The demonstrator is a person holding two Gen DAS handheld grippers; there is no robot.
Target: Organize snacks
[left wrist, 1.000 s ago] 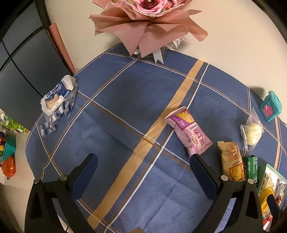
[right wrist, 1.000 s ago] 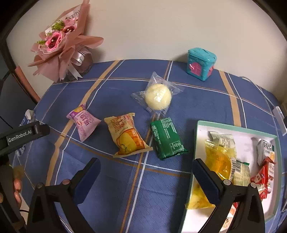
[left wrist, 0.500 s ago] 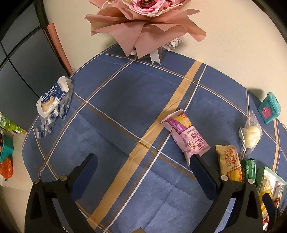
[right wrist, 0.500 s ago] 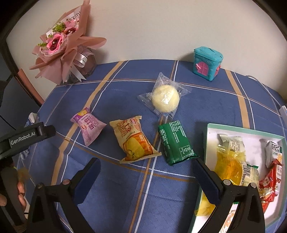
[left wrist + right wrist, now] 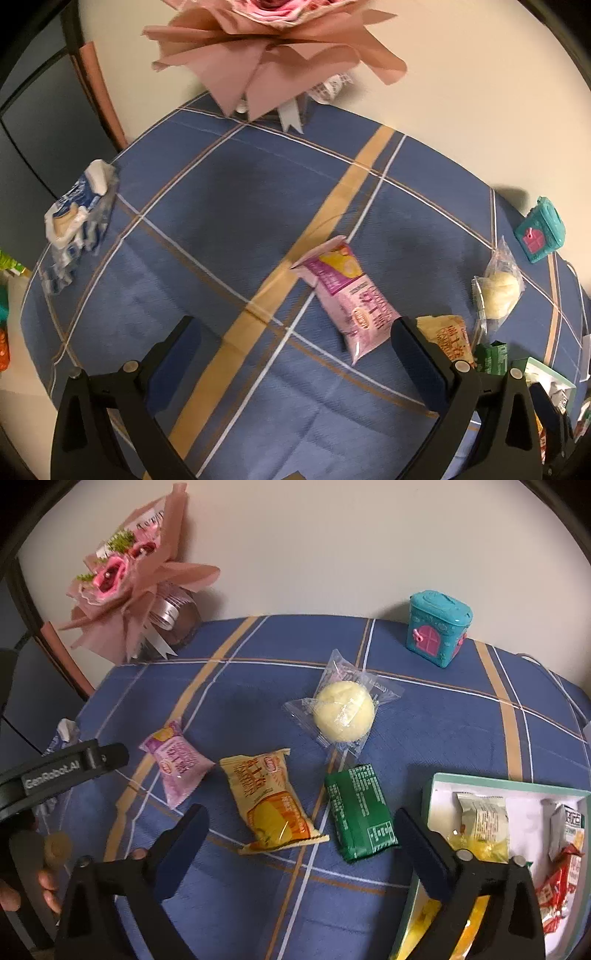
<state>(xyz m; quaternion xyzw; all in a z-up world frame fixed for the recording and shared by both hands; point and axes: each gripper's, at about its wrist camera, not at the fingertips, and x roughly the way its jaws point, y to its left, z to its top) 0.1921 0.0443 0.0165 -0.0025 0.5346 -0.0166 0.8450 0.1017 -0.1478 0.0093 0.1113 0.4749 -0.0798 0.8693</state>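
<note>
Left hand-held gripper [image 5: 291, 354] hangs over the blue plaid counter [image 5: 221, 206], jaws spread wide, nothing between them; the purple snack packet [image 5: 347, 299] lies just ahead of its right finger. Right hand-held gripper [image 5: 301, 840] is equally wide and empty, hovering above the yellow snack packet [image 5: 271, 803] and the green snack packet [image 5: 360, 812], which lie side by side.

Only the right view shows the whole tray [image 5: 428, 801] with several wrapped snacks in it, and the left tool's arm lettered "GenRobot.AI". Only the left view shows the blue-and-white tissue pack [image 5: 77, 218] at the counter's far left edge.

Over the last second the left camera has pushed forward, the pink bouquet [image 5: 273, 48] and purple packet growing larger; the right one has drifted left, the tray sliding toward the frame's edge.

The clear-wrapped round bun [image 5: 343, 710] sits behind the green packet, and the teal toy house [image 5: 437, 627] stands near the wall.
</note>
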